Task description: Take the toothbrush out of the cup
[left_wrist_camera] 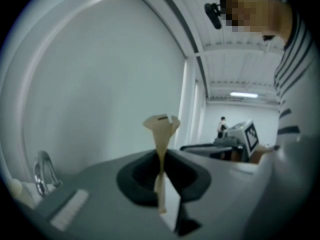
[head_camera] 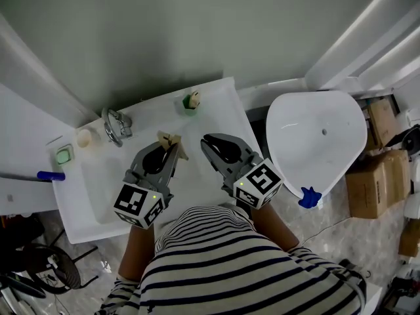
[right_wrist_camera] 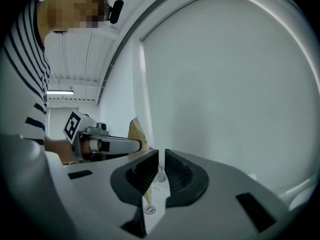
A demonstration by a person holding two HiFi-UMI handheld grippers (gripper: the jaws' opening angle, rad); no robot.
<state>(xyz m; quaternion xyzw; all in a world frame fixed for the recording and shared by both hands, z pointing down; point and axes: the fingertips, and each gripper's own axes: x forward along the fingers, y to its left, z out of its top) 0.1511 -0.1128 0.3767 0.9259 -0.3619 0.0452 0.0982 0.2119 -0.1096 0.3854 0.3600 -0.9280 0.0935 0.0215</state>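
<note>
I judge this the approach: what looks like the toothbrush (head_camera: 193,98) stands in the small green cup (head_camera: 189,104) at the washbasin's (head_camera: 220,90) far edge. My left gripper (head_camera: 169,143) pinches a thin beige strip (left_wrist_camera: 161,144) I can't identify. My right gripper (head_camera: 209,141) is pressed together and empty, and must spread before reaching there

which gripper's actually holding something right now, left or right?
The left gripper: its jaws are shut on a thin beige strip that sticks out past them. The right gripper is shut with nothing sticking out.
</note>
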